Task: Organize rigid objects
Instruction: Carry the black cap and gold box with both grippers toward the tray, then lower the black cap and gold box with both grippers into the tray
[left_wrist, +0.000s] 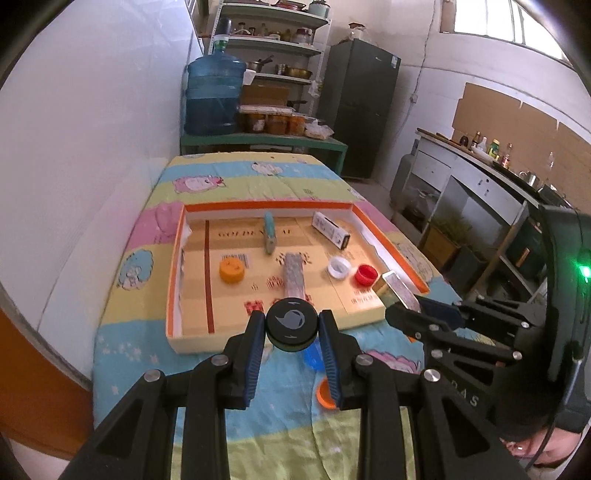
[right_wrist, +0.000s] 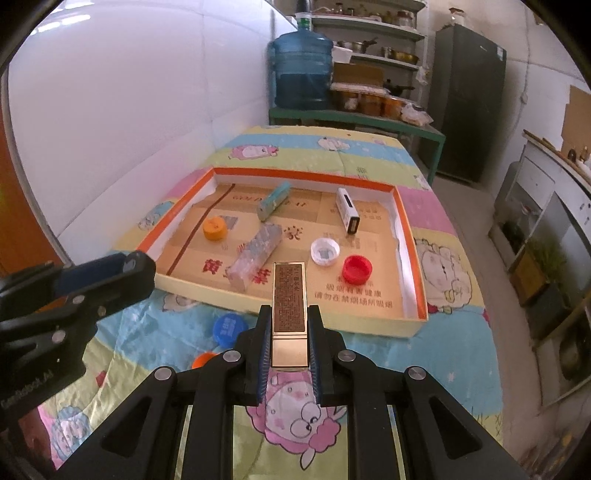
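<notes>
The left tool (left_wrist: 291, 328) grips a black cap (left_wrist: 291, 323) between its pads. The right tool (right_wrist: 289, 332) is clamped on a gold box (right_wrist: 289, 314). Ahead of both lies the tray (right_wrist: 413, 258) on a cartoon-print cloth (right_wrist: 369, 155), holding an orange cap (right_wrist: 215, 228), white cap (right_wrist: 325, 252), red cap (right_wrist: 357, 269), clear box (right_wrist: 255, 254), teal box (right_wrist: 274, 201) and white box (right_wrist: 348, 210). Just under the left tool, outside the tray, lie a blue cap (right_wrist: 229, 328) and an orange lid (right_wrist: 202, 360)
</notes>
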